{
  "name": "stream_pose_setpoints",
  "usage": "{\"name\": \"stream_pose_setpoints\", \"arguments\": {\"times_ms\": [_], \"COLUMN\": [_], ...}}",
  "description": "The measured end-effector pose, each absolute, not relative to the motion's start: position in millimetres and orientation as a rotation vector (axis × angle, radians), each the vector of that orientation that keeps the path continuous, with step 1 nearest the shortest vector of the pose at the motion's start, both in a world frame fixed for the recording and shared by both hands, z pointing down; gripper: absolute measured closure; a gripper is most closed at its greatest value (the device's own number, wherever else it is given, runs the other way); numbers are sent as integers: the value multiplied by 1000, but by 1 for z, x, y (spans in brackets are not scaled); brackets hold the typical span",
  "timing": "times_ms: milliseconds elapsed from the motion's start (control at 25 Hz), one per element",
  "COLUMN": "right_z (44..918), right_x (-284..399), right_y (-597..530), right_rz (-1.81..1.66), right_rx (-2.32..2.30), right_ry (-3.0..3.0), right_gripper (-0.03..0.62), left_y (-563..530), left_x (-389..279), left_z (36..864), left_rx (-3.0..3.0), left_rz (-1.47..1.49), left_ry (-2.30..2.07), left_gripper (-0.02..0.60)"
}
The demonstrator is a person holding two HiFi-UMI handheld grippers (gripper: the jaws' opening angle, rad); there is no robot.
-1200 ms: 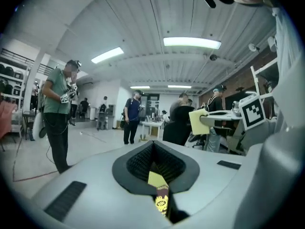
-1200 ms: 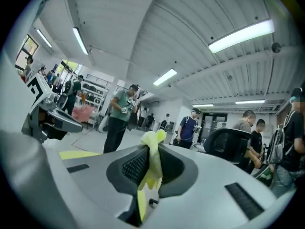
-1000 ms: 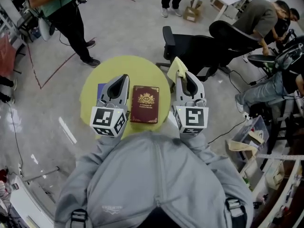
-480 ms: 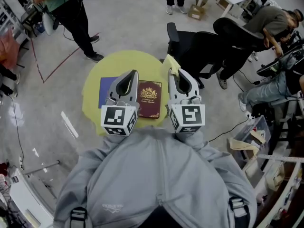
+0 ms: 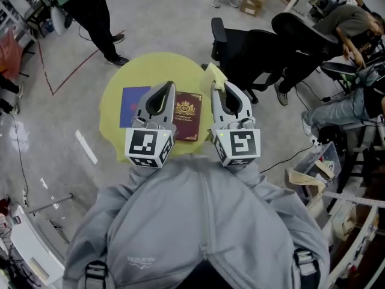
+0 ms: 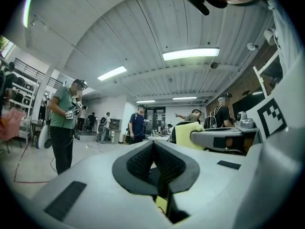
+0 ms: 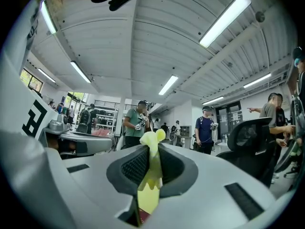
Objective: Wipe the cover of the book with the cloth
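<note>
A maroon book [image 5: 189,117] with a gold crest lies flat on the round yellow table [image 5: 153,71]. Both grippers are held above the table, one on each side of the book, pointing out level over the room. My left gripper [image 5: 162,90] [image 6: 153,148] is shut with nothing between its jaws and hides the book's left edge. My right gripper [image 5: 217,89] [image 7: 151,150] is shut on a pale yellow cloth [image 5: 214,76] [image 7: 151,168], which sticks up past the tips. The cloth [image 6: 188,133] also shows in the left gripper view.
A blue book [image 5: 131,105] lies on the table's left part, partly under the left gripper. A black office chair [image 5: 252,50] stands just behind the table at the right. A person [image 5: 90,11] stands at the far left, and others sit at the right [image 5: 343,35].
The two grippers have drawn closer together over the book, and the left one now overlaps its left edge. The right gripper still holds the cloth.
</note>
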State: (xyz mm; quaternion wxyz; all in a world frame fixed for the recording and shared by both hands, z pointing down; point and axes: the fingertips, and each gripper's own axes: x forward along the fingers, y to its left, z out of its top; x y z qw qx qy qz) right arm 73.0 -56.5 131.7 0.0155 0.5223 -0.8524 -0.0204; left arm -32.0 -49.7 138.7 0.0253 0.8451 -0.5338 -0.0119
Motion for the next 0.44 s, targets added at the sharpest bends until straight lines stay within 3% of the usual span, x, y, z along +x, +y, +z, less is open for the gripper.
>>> {"name": "stream_pose_setpoints", "arguments": {"times_ms": [440], "right_z": [150], "right_x": [89], "right_y": [-67], "right_rz": [-62], "right_rx": [1567], "right_ry": [-2686], "right_gripper": [539], "left_y": [-56], "left_x": [-7], "left_z": [158], "left_rx": [2601], "left_rz": [-21], "left_ry": [-1667], "left_gripper": [563]}}
